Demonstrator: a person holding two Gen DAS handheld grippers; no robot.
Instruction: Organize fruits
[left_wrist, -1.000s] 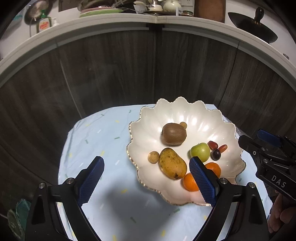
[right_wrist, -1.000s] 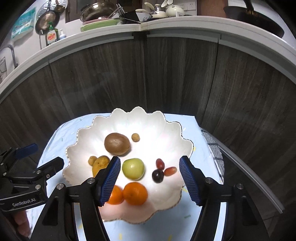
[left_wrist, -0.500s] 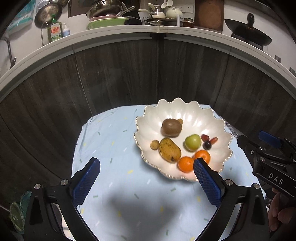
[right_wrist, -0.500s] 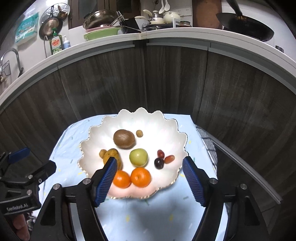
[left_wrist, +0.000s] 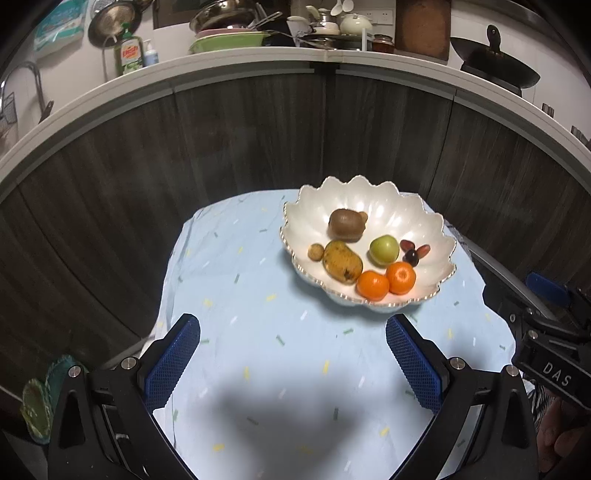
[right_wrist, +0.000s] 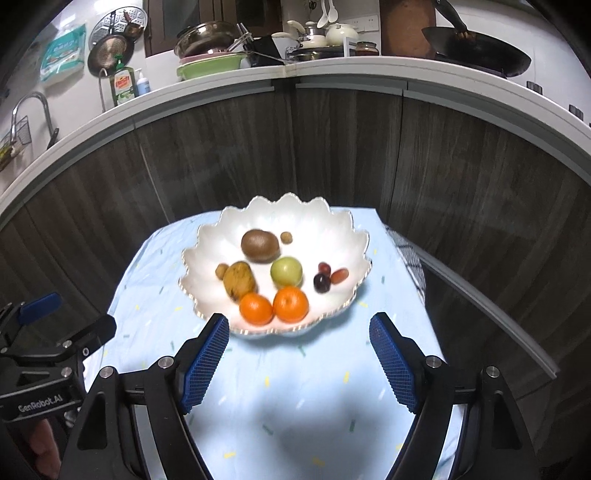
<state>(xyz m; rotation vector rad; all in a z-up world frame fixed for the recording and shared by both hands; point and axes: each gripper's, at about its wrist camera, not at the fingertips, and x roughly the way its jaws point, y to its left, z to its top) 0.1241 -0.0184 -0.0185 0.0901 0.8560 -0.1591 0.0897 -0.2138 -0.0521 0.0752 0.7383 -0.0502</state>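
**Mia:** Where is all the fruit?

**Ben:** It sits in the white bowl (right_wrist: 275, 218) on the blue cloth (right_wrist: 295, 387). I see a kiwi (right_wrist: 259, 245), a mango (right_wrist: 239, 279), a green apple (right_wrist: 286, 271), two oranges (right_wrist: 273, 305) touching each other, and some grapes (right_wrist: 328, 277).

**Mia:** Is any fruit lying out on the cloth?

**Ben:** No, I can't see any. So I think the job looks almost done, or all done.

**Mia:** What are the grabbers doing?

**Ben:** The left gripper (left_wrist: 293, 363) has its fingers spread very wide, with nothing between them. The right gripper (right_wrist: 299, 363) is wide too, and empty. Both hang near the bowl, not touching it.
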